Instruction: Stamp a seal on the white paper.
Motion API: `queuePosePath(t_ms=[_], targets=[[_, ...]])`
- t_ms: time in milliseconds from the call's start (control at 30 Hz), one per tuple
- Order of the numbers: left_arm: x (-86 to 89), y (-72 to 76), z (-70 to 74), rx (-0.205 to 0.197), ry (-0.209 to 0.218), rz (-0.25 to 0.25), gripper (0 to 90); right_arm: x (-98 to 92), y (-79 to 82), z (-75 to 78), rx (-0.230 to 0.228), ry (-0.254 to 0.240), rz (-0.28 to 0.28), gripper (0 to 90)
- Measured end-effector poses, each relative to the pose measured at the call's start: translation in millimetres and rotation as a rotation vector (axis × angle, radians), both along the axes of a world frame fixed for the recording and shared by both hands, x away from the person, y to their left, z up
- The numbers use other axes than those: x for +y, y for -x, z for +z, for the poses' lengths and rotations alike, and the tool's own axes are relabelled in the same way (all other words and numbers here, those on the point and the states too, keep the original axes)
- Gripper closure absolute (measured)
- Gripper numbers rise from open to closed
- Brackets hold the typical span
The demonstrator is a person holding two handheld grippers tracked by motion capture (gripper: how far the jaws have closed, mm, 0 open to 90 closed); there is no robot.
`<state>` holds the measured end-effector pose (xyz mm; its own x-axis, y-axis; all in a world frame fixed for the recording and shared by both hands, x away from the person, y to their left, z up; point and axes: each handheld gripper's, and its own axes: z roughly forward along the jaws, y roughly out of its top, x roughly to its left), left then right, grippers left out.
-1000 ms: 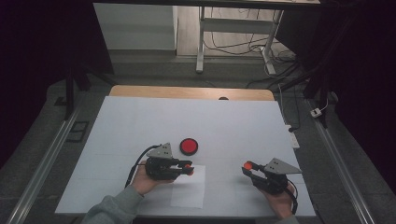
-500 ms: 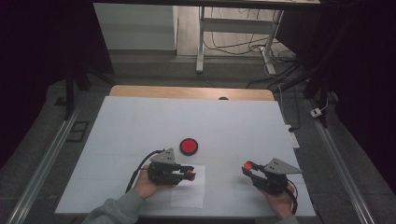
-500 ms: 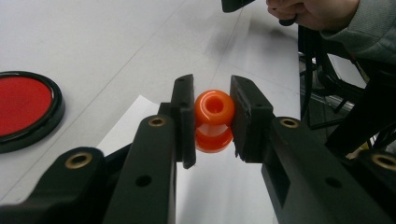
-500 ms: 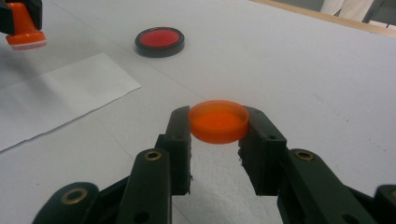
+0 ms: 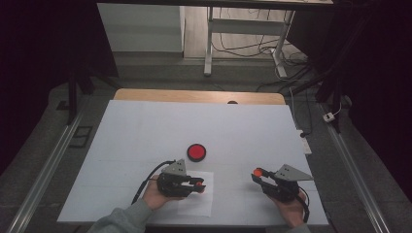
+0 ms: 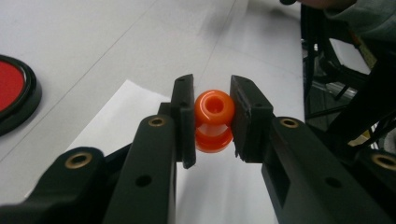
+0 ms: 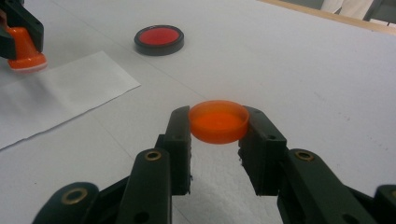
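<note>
Over the paper sheet [image 5: 197, 200], left gripper [image 6: 212, 119] clamps an orange stamp [image 6: 213, 120]; right gripper [image 7: 218, 123] pinches an orange cap [image 7: 218, 121].

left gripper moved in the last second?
Yes. In the high view the left gripper has slid toward the near table edge, away from the red pad, and its orange stamp is now over the white paper.

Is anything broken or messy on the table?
Nothing looks broken or spilled. The left gripper holds an orange stamp over the white paper, the right gripper holds its orange cap, and the red ink pad sits flat.
</note>
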<state>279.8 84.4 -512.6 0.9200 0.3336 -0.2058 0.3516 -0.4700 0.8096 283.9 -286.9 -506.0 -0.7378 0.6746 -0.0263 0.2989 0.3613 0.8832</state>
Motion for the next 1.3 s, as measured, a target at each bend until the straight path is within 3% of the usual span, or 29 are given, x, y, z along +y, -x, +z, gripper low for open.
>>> queuePosePath(t_ms=[500,1300], targets=[[1.6,-3.9,-15.4,-0.031,-0.051,0.062,71.6,1.0,0.5,0.0,0.000,0.003,0.004,64.7],[0.2,-5.2,-22.5,-0.053,-0.073,0.063,71.7,1.3,0.4,-0.5,0.001,0.006,0.004,64.6]])
